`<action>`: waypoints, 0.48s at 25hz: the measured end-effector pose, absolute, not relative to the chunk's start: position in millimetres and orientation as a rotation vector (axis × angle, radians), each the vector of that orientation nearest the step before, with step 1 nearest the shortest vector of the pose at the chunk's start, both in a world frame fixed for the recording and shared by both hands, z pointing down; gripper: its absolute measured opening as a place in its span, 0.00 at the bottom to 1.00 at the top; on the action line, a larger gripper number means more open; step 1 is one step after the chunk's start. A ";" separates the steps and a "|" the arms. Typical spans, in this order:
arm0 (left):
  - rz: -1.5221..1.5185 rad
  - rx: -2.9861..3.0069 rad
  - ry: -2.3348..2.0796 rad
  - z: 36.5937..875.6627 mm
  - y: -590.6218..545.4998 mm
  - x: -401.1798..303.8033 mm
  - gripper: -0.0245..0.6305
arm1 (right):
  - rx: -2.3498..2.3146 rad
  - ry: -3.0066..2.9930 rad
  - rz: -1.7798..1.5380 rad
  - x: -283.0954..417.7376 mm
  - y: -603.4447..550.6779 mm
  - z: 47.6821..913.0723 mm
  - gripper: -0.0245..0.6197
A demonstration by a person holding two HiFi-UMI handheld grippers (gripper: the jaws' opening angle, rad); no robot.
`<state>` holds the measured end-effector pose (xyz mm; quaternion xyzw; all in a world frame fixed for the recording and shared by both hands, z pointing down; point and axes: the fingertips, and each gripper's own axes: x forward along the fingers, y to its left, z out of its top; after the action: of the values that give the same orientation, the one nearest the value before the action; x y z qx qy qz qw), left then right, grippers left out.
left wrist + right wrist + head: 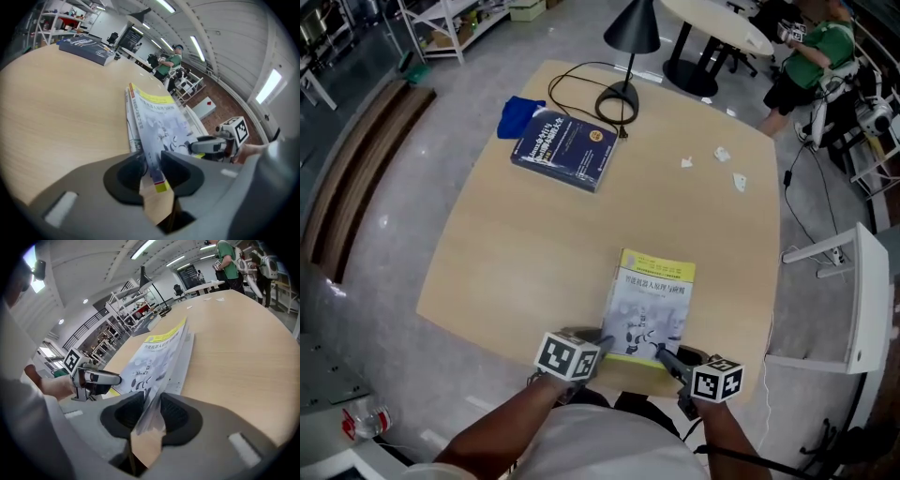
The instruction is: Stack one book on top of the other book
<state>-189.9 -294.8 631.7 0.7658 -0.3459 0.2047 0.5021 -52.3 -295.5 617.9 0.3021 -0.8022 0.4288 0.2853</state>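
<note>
A light book with a yellow top band lies at the table's near edge. My left gripper is shut on its near left corner; in the left gripper view that corner fills the gap between the pads. Over on the other side, my right gripper is shut on the near right corner, where the cover is pinched between its jaws. A dark blue book lies flat at the far left of the table, apart from both grippers.
A black desk lamp with its cable stands just behind the dark book, and a blue cloth lies beside it. Paper scraps dot the far right. A white chair stands to the right, a person beyond.
</note>
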 end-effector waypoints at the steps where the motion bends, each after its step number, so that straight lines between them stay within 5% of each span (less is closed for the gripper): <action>1: 0.493 1.844 -0.839 631.5 -294.6 -190.4 0.22 | 0.804 -2.143 1.147 -52.2 -295.3 618.4 0.22; 12: 0.527 1.816 -0.830 637.2 -296.9 -191.9 0.22 | 0.820 -2.121 1.157 -49.9 -296.5 625.0 0.22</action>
<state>-191.9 -296.9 637.2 0.7551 -0.3450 0.2190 0.5127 -49.9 -296.5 625.0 0.3076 -0.7954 0.4339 0.2907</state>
